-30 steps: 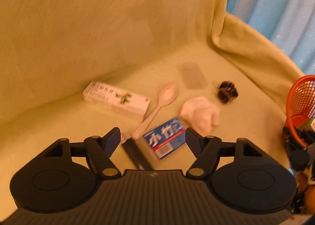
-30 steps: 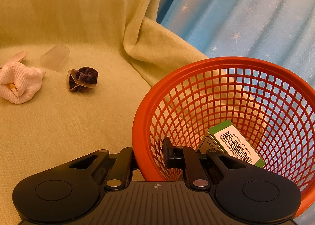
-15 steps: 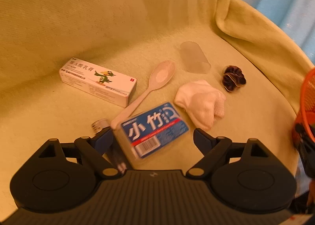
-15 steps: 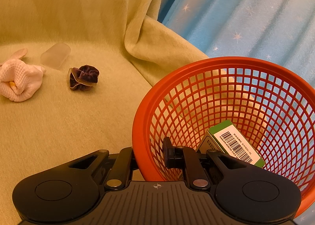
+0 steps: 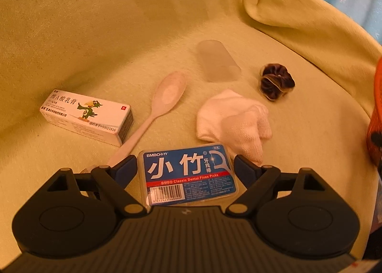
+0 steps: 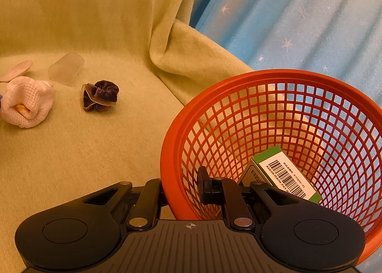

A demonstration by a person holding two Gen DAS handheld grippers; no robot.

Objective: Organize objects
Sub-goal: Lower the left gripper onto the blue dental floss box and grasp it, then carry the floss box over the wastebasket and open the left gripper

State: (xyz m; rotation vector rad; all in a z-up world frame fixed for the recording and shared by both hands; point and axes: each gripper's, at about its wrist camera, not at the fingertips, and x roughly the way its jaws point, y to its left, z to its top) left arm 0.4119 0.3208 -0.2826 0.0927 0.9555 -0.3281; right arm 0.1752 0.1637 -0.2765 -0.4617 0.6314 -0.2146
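My left gripper (image 5: 185, 169) is open, its fingers on either side of a blue dental floss pick box (image 5: 188, 173) lying on the yellow-green blanket (image 5: 119, 34). Beyond it lie a pale spoon (image 5: 162, 103), a white ointment box (image 5: 87, 116), a rolled white cloth (image 5: 235, 120), a frosted clear cap (image 5: 218, 60) and a dark purple scrunchie (image 5: 275, 82). My right gripper (image 6: 182, 185) is shut on the near rim of an orange mesh basket (image 6: 298, 77), which holds a green and white box (image 6: 285, 176).
The blanket rises as a backrest behind the objects and folds at the right (image 6: 186, 41). A blue starred curtain (image 6: 298, 15) hangs behind the basket. The cloth (image 6: 27, 101), cap (image 6: 66, 68) and scrunchie (image 6: 100, 95) also show in the right wrist view.
My left gripper has moved forward and down until the floss box lies between its open fingers. The right gripper and basket have stayed still.
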